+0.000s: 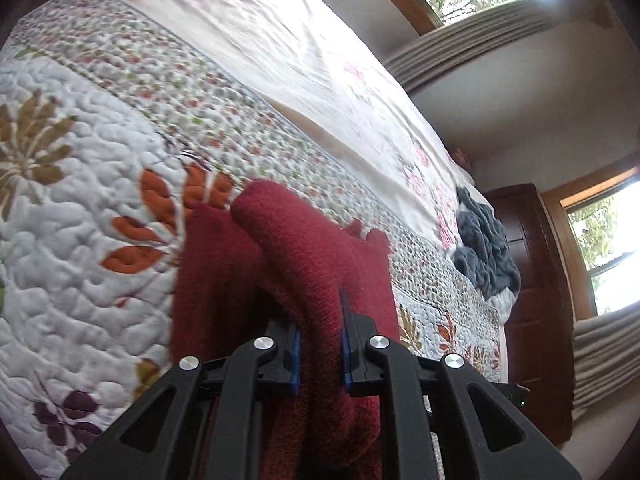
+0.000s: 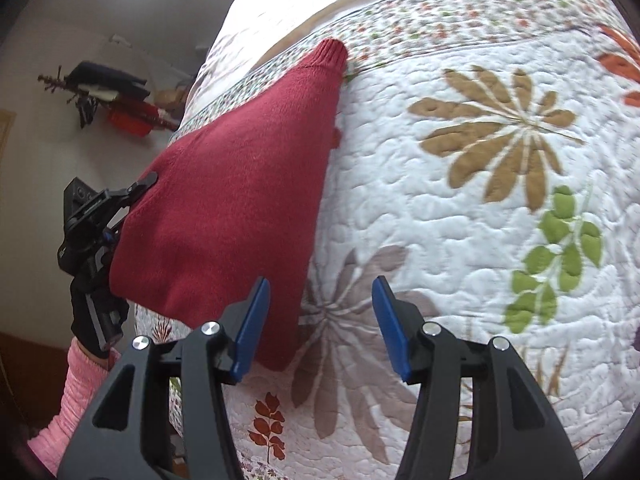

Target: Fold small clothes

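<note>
A dark red knitted sweater [image 2: 236,184] lies on the floral quilt [image 2: 460,216] near the bed's left edge, one ribbed cuff [image 2: 332,50] pointing to the far side. In the left wrist view a thick fold of the red sweater [image 1: 308,256] runs between the blue pads, and my left gripper [image 1: 320,312] is shut on it. The right wrist view shows that left gripper [image 2: 132,196] at the sweater's left edge. My right gripper [image 2: 320,292] hovers open over the sweater's near right corner, nothing between its fingers.
A crumpled grey garment [image 1: 484,244] lies further along the bed near its edge. A dark wooden cabinet [image 1: 532,288] stands beyond it, under a window. A pink sleeve [image 2: 76,396] and black glove hold the left gripper. A wall shelf [image 2: 108,96] carries small items.
</note>
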{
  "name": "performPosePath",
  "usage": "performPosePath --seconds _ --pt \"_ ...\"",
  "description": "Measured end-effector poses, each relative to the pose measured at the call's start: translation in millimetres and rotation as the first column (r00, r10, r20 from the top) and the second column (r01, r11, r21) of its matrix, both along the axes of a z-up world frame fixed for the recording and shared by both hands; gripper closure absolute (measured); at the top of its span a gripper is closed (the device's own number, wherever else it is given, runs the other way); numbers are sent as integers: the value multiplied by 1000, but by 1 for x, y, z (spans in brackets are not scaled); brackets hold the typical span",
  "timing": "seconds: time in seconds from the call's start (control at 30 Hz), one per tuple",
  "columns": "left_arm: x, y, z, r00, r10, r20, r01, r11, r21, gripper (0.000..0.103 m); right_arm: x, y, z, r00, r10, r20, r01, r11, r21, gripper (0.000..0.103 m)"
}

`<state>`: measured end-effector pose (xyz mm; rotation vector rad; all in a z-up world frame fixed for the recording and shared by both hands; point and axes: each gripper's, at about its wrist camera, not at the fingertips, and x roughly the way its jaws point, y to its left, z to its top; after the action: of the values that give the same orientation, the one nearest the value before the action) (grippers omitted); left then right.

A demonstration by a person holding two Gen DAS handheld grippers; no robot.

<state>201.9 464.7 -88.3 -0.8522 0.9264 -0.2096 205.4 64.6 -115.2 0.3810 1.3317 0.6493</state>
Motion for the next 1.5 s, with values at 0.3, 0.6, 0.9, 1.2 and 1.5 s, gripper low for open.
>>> performPosePath --seconds 0.3,0.6,0.9,1.2,1.5 --pt "-1 18 -56 995 -11 -102 11 1000 -6 88 -4 30 0 998 65 -3 -65 998 -24 49" --pt "-37 22 -22 997 -34 -67 39 997 61 73 -12 53 -2 992 124 -19 -125 992 -14 43" --pt "-92 -19 15 989 -146 -28 149 975 163 51 -16 65 -23 988 119 -95 -118 993 22 39" --pt "-94 -16 -30 985 -118 -129 130 987 93 95 -20 90 -32 978 161 -130 -165 986 -18 75" --pt "-104 5 -63 978 -126 -167 132 991 22 94 -26 87 -38 976 170 -140 -175 984 -27 81"
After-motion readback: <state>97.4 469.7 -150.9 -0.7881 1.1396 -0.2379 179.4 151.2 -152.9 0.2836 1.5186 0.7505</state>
